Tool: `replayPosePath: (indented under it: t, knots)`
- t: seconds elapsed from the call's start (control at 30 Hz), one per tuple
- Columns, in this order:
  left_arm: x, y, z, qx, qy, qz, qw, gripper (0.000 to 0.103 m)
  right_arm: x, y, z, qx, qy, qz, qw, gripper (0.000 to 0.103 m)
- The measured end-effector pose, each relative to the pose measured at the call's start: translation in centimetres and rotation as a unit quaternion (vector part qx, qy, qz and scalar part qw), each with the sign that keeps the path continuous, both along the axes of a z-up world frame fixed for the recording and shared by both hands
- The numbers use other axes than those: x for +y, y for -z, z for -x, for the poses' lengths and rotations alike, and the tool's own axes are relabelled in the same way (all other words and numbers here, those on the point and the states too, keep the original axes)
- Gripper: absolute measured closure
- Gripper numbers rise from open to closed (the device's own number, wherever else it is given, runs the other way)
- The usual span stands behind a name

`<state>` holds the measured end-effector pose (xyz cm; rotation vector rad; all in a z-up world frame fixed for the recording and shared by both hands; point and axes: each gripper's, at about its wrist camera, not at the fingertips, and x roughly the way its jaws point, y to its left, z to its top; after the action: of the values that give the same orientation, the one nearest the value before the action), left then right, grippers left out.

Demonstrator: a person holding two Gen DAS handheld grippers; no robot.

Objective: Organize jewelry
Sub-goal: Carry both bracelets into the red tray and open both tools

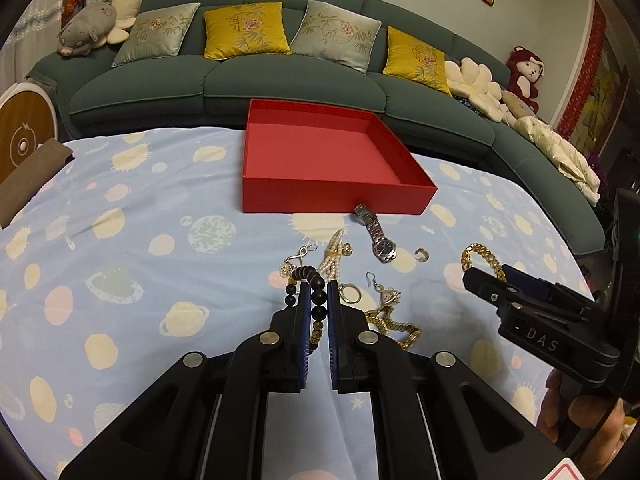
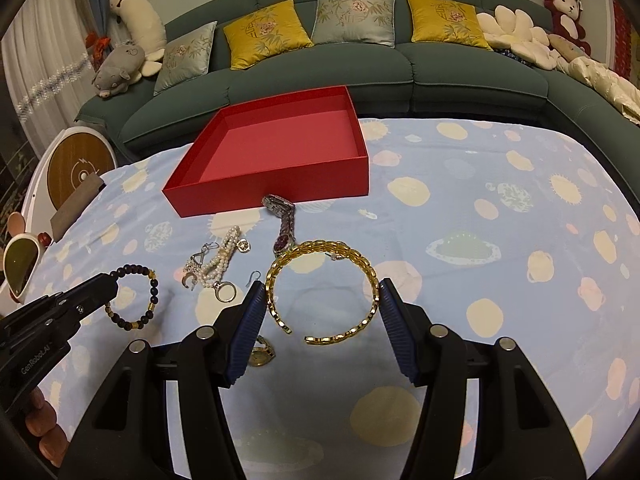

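Holding jewelry in both: left hand-held gripper [image 1: 318, 308] clenched on bead bracelet [image 1: 316, 300], right hand-held gripper [image 2: 322, 308] grasping gold bangle [image 2: 324, 292]; red box [image 2: 280, 176] holds nothing yet, watch [image 1: 378, 236], pearls [image 2: 222, 258], earrings left on table [image 2: 480, 320].

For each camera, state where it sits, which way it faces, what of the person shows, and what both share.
Left wrist: on the left gripper, looking down its fingers, shut on the bead bracelet; the right gripper and a hand show.
Right wrist: on the right gripper, clamping the gold bangle; fingers show at lower left.
Shared: red box, silver watch, sofa.
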<state>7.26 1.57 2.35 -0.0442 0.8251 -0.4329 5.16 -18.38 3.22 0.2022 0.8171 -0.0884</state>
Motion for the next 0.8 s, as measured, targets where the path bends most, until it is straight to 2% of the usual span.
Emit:
replayPosePath:
  t: [0.27, 0.4, 0.53, 0.67, 0.8]
  knots:
    - [-0.9, -4.9, -0.9, -0.022, 0.004, 0.033, 0.9992, 0.098, 0.5, -3.1, -0.7, -0.022, -0.012, -0.015, 1.0, 0.047]
    - [-2.0, -7.9, -2.8, -0.052, 0.01, 0.027, 0.9982, 0.098, 0.4, -5.8, -2.8, -0.038, -0.026, -0.006, 0.999, 0.047]
    - [-3.1, -9.9, -6.8, -0.079, 0.008, 0.012, 0.9967, 0.098, -0.3, -7.8, -6.8, -0.046, -0.036, 0.002, 0.998, 0.047]
    - [-4.1, -10.0, -11.9, -0.086, -0.007, 0.001, 0.9963, 0.098, -1.3, -8.2, -11.5, -0.05, -0.034, 0.008, 0.998, 0.047]
    - [-5.0, -8.6, -16.8, -0.08, -0.017, -0.014, 0.9966, 0.098, -2.2, -6.7, -16.5, -0.034, -0.03, -0.001, 0.999, 0.047]
